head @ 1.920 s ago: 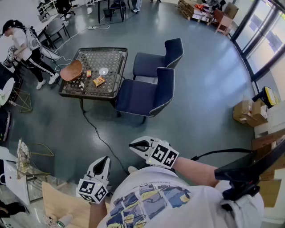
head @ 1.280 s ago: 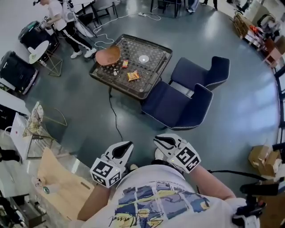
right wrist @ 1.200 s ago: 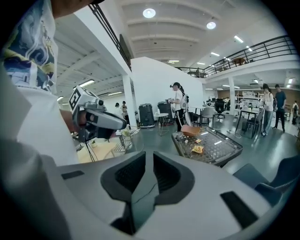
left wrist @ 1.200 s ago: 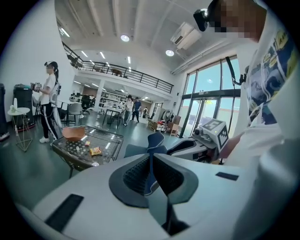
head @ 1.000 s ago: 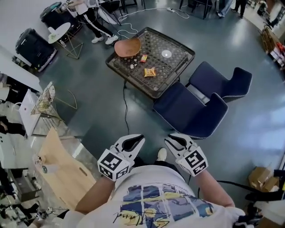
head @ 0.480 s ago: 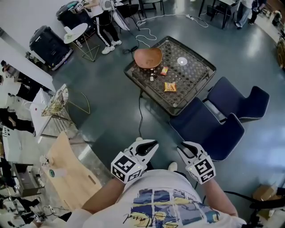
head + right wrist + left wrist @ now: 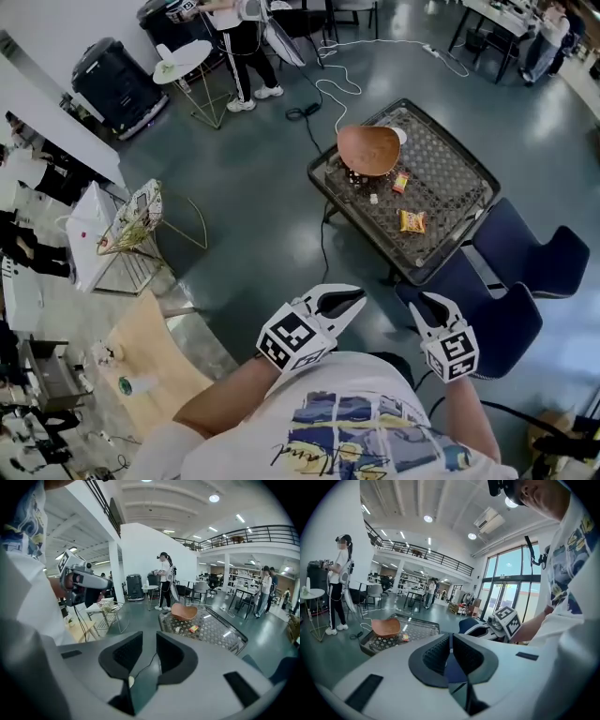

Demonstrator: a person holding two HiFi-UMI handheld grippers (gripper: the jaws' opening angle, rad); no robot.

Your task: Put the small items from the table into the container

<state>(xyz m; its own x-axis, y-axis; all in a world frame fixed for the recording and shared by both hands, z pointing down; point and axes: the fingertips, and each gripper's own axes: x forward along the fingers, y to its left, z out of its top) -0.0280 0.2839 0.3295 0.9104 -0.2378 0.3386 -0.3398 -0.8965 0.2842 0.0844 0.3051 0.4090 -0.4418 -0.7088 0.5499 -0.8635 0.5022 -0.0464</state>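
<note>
Head view: both tongs are held out low in front of the person's body, above the grey floor and well apart from the desk (image 7: 453, 174). The left tongs (image 7: 349, 300) have their pads pressed together with nothing between them; the left gripper view shows only a thin seam where the pads meet. The right tongs (image 7: 424, 307) stand slightly spread, with a narrow gap and nothing in it; through that gap the right gripper view shows floor and a dark cable.

The desk, a dark mesh-topped one, lies ahead of both tongs, beyond them and a little toward the right tongs' side. On its end farther from the tongs rests the container, a brown bowl (image 7: 368, 150). Nearer the tongs than the bowl, loose on the mesh, lie a small white item (image 7: 373, 198), a small red packet (image 7: 400, 182) and an orange snack packet (image 7: 412, 221), all outside the bowl. Two dark blue armchairs (image 7: 514, 281) stand against the desk, just beyond the right tongs.
</note>
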